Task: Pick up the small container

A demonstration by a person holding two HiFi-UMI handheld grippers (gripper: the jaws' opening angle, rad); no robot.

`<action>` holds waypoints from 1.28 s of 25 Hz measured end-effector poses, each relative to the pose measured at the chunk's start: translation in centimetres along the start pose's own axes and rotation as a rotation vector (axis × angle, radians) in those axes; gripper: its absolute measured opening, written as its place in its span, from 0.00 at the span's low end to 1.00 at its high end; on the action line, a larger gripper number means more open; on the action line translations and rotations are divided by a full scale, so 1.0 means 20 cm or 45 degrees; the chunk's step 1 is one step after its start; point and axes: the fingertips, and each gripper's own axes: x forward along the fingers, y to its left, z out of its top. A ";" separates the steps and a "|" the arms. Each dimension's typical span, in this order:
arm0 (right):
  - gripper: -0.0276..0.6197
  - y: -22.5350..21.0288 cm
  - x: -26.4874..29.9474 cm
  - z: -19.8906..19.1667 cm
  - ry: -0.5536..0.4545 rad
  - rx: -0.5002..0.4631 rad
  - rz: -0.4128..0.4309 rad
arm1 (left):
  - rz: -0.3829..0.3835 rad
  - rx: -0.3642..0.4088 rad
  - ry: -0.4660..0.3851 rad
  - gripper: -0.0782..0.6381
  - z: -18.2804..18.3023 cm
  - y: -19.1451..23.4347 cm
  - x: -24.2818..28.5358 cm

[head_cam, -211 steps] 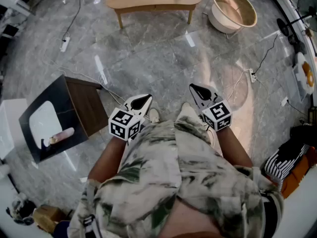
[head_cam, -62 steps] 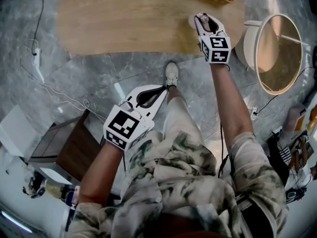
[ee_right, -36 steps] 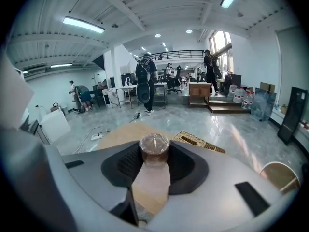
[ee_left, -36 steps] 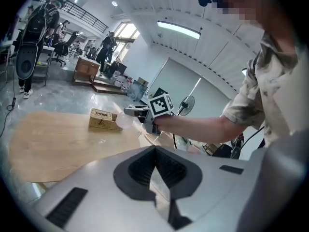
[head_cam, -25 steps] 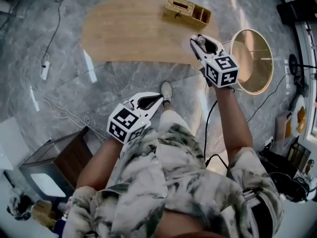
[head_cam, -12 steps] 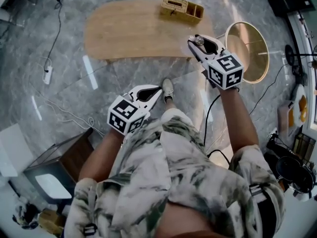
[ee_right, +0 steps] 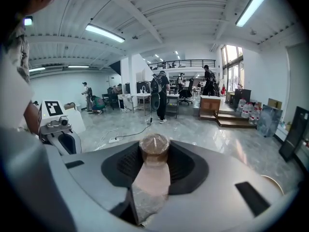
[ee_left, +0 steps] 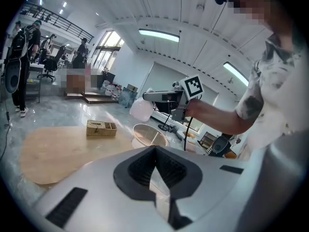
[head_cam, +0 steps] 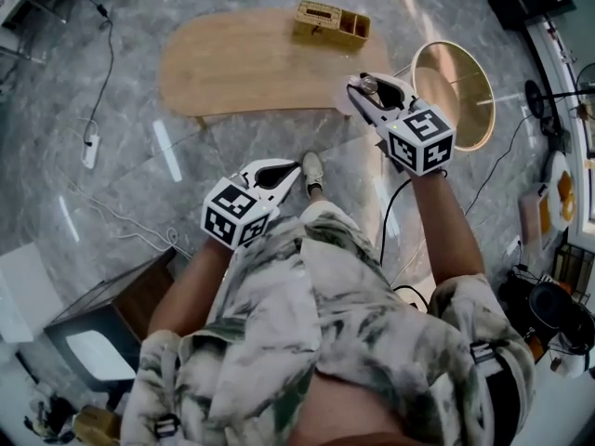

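**Right gripper** [head_cam: 364, 88]: clenched on the container [ee_right: 154, 150], a small pinkish jar with a brown lid. The lid end sits at the jaw tips. In the head view the container is held in the air and shows against the near right corner of the table [head_cam: 242, 59].

**Left gripper** [head_cam: 295, 167]: jaws together, nothing between them. It is held nearer the body, over the floor.

**Surroundings:** a woven box [head_cam: 330, 22] sits at the table's far edge. A round tub [head_cam: 456, 82] stands on the floor just right of the table.
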 end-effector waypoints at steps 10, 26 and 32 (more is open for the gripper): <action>0.28 0.09 -0.15 0.00 -0.012 0.006 -0.012 | -0.005 0.027 -0.007 0.14 -0.02 -0.10 -0.06; 0.28 0.12 -0.24 -0.03 0.001 -0.016 -0.021 | -0.009 0.031 -0.019 0.14 -0.05 -0.15 -0.05; 0.28 0.10 -0.22 -0.03 0.005 -0.017 -0.021 | -0.003 0.030 -0.016 0.14 -0.04 -0.11 -0.04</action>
